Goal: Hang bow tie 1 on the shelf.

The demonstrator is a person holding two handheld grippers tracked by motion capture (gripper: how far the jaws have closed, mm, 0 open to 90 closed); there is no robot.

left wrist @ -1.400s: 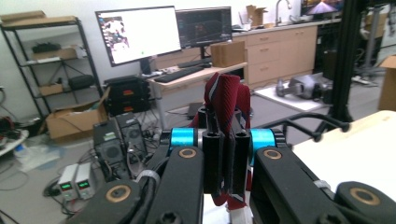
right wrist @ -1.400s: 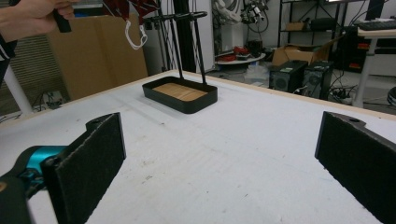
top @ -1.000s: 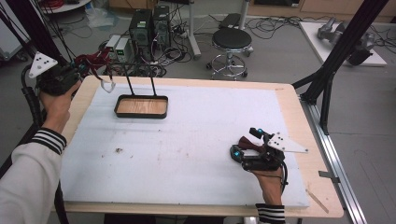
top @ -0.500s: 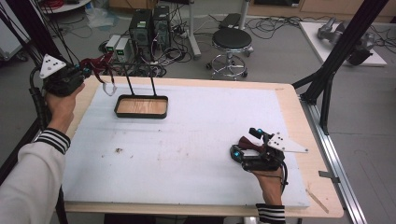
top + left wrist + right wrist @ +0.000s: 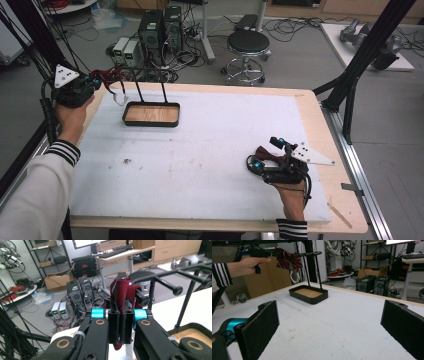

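Wood lined the floor of the black tray set on the white-covered bench. A red strap was clamped in the left gripper jaws beside the stand's crossbar. The right gripper jaws were held wide over bare bench, with computers on the floor beyond.

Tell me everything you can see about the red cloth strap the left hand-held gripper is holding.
The red cloth strap is dark red woven fabric with a thin dark stripe, looped and bunched. The left hand-held gripper has its jaws shut on it, with one end hanging below the jaws. It is held in the air at the table's far left corner, against the black rack's crossbar, above the rack's tray. A white hook-shaped piece dangles beneath it.
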